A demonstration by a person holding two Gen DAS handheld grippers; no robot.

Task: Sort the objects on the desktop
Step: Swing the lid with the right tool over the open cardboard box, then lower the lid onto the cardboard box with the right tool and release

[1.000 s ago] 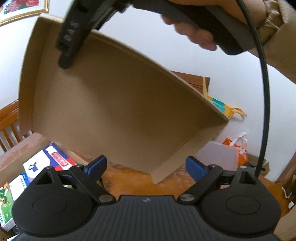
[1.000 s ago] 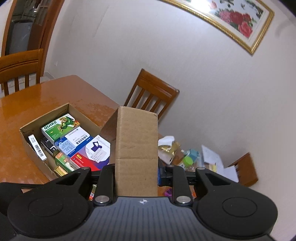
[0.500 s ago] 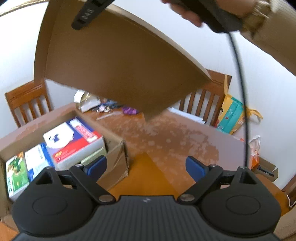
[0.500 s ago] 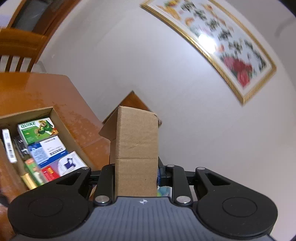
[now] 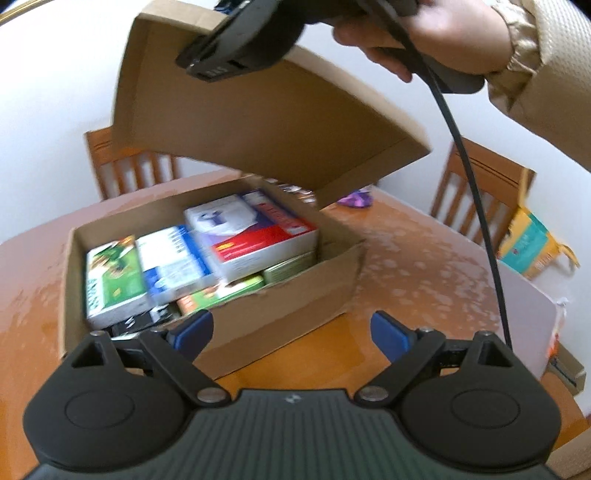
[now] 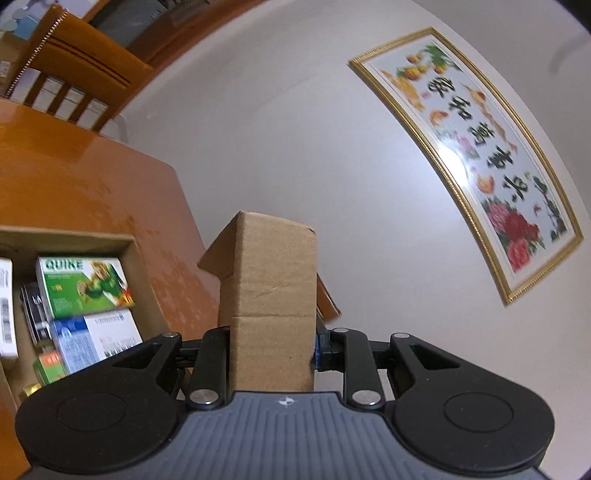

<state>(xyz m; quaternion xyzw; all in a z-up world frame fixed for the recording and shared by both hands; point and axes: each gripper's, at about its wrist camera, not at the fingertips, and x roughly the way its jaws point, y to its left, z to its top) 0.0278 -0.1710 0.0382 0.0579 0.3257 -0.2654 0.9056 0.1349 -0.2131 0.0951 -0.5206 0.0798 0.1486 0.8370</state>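
Since a second ago, the shallow brown cardboard lid has swung from filling the left wrist view to hanging tilted above the open brown cardboard box, which has come into fuller sight on the glossy orange-brown wooden table.

Going left to right in the left wrist view: a brown slatted wooden chair stands behind the table; the box holds a green-and-white carton, a blue-and-white carton and a white, red and purple carton, lying side by side and partly overlapping. The left gripper, with blue pads, hangs with its jaws apart and nothing between them, just in front of the box's near wall. Above, the right gripper, held by a hand in a beige sleeve, is clamped on the lid's edge.

In the right wrist view the right gripper's jaws pinch the lid's side wall, with the box low on the left and a gold-framed floral picture on the wall at right.
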